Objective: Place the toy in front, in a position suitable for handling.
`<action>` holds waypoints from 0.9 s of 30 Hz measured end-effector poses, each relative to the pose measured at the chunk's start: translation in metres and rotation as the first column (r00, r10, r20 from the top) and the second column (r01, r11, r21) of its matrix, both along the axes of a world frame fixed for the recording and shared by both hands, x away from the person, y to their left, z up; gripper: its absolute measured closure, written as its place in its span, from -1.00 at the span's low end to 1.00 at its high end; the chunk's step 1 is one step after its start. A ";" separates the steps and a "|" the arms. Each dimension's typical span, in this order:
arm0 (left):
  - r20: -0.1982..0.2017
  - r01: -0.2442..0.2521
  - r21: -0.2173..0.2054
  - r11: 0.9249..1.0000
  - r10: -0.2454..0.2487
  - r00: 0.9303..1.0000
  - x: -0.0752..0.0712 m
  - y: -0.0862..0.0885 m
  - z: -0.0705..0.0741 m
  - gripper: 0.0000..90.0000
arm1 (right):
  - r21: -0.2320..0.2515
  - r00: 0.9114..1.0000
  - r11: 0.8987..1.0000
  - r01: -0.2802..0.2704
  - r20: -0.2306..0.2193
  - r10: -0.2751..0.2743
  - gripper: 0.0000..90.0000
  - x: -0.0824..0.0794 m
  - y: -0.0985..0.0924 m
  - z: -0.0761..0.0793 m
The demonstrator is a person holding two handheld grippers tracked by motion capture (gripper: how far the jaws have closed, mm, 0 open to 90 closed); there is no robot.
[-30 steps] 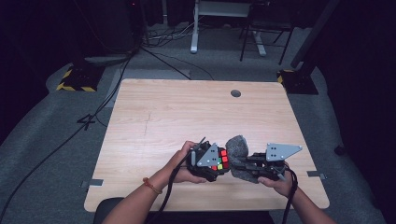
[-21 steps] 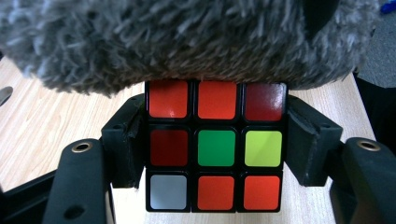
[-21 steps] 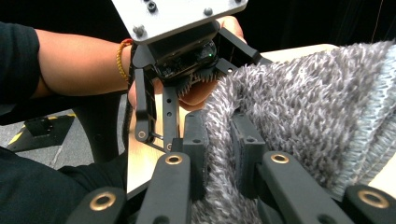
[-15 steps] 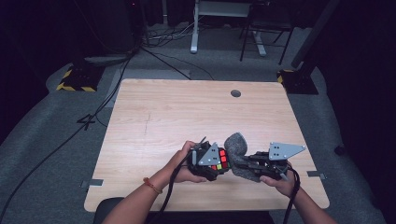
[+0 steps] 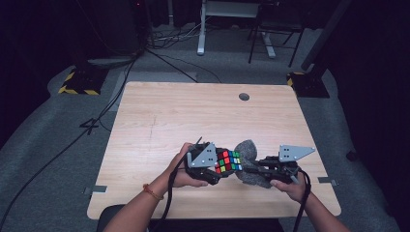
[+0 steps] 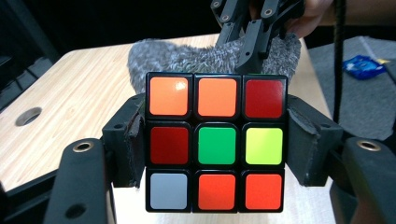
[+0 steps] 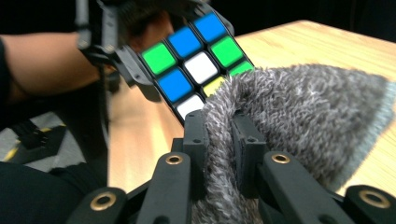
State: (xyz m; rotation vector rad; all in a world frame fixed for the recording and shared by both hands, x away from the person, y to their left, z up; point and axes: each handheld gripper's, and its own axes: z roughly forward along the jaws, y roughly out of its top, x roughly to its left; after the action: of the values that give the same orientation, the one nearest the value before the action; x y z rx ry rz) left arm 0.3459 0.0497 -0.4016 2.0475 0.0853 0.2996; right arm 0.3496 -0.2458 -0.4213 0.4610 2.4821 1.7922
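Little has shifted: left gripper (image 6: 215,140) clamps the cube (image 6: 216,142), right gripper (image 7: 219,135) pinches the grey cloth (image 7: 299,116) near the desk's (image 5: 159,121) front edge (wiping step); next, rub cloth over cube.

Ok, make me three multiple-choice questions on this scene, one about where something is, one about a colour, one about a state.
1. Where is the puzzle cube?
A. between the left hand-held gripper's jaws
B. by the table's round hole
C. on the floor

2. In the left gripper view, what colour is the centre square of the cube face towards the camera?
A. white
B. blue
C. green

3. How does the right hand-held gripper stand?
A. wide open and bare
B. shut on the grey cloth
C. shut on the cube

Answers:
1 A, the left hand-held gripper has a pad pressing on each side of the cube.
2 C, the middle square is green.
3 B, the fuzzy cloth is pinched between its pads.
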 end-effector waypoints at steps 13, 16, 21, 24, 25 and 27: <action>-0.013 0.021 0.072 0.997 -0.020 1.000 0.001 -0.014 -0.009 -0.28 | 0.104 0.999 0.994 -0.045 0.024 0.042 0.76 -0.008 -0.006 0.013; -0.002 0.014 0.092 0.996 -0.014 1.000 0.001 -0.015 -0.010 -0.27 | 0.094 0.999 0.995 -0.040 0.031 0.037 0.76 -0.009 -0.004 0.013; -0.033 0.000 0.072 0.997 0.002 0.999 0.005 -0.013 -0.011 -0.26 | 0.063 1.000 0.998 0.001 0.027 -0.003 0.76 -0.009 -0.003 0.011; -0.030 -0.011 0.067 0.998 0.013 0.999 0.008 -0.012 -0.011 -0.26 | 0.030 1.000 0.999 0.026 0.005 -0.027 0.76 -0.005 -0.002 0.004; -0.030 -0.012 0.063 0.998 0.014 0.999 0.008 -0.012 -0.011 -0.26 | 0.023 1.000 0.999 0.026 -0.012 -0.026 0.76 -0.003 -0.003 0.001; -0.034 -0.008 0.041 0.999 0.009 0.999 0.009 -0.010 -0.009 -0.26 | -0.008 0.999 0.999 0.034 -0.013 -0.034 0.76 -0.001 -0.002 -0.001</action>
State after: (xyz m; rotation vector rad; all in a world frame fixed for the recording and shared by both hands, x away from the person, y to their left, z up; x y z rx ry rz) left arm 0.3547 0.0398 -0.4104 2.0936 0.1097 0.2740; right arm 0.3484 -0.2483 -0.4227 0.5124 2.4731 1.7729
